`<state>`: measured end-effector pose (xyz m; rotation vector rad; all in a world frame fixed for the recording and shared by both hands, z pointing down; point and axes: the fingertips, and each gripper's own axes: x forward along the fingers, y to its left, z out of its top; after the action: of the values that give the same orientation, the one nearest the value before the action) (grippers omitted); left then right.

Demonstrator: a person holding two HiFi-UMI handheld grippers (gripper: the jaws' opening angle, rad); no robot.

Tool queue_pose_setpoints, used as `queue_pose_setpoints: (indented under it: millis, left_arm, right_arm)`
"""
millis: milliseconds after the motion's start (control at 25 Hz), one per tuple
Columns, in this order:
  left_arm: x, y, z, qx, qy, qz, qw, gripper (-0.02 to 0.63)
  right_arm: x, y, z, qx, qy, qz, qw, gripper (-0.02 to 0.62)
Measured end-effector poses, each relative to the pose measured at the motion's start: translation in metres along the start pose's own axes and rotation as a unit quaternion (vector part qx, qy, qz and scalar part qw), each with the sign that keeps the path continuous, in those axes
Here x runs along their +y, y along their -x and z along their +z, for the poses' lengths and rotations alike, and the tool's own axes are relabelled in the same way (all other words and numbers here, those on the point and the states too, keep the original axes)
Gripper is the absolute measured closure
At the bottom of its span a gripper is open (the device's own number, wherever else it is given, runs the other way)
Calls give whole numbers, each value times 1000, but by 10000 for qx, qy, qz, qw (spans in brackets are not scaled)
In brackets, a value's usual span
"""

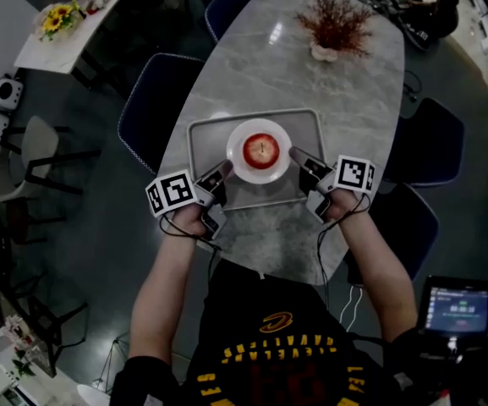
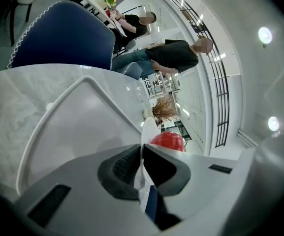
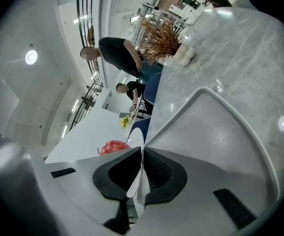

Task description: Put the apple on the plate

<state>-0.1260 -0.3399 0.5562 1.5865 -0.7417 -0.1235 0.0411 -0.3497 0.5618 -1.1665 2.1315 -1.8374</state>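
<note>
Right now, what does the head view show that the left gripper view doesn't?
Only the head view: the right claw and the person's arms. Only the left gripper view: two people far off, and the left claw pinching the plate rim, seen close up. Both: the apple, plate and tray.

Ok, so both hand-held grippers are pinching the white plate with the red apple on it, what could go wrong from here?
1. The left hand-held gripper and right hand-held gripper each clamp only the thin rim of the round white plate; a slip at either side could probably drop that edge.
2. The red apple sits loose at the plate's centre, so any tilt might roll it off onto the grey rectangular tray.
</note>
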Motion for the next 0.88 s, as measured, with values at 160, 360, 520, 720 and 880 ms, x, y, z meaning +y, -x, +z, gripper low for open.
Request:
queue_pose_setpoints:
  millis: [160, 360, 520, 720, 880]
  left_arm:
    - [23, -13, -1, 288, 12, 160, 9995, 584]
    - [46, -33, -4, 630, -34, 386, 9973, 584]
    - [67, -48, -1, 892, -142, 690, 9935, 584]
    - [85, -50, -7, 1177, -307, 1218, 9851, 584]
    - [87, -51, -11, 1288, -365, 1400, 9811, 583]
  right_arm:
    - [-12, -15, 1, 105, 41, 20, 9999, 569]
    - [-42, -27, 1, 269, 47, -199, 9994, 568]
    - [-62, -42, 2, 477, 208, -340, 9981, 568]
    - [-74, -47, -8, 754, 345, -688, 9942, 568]
    - [-78, -46, -10, 870, 438, -862, 9915, 568]
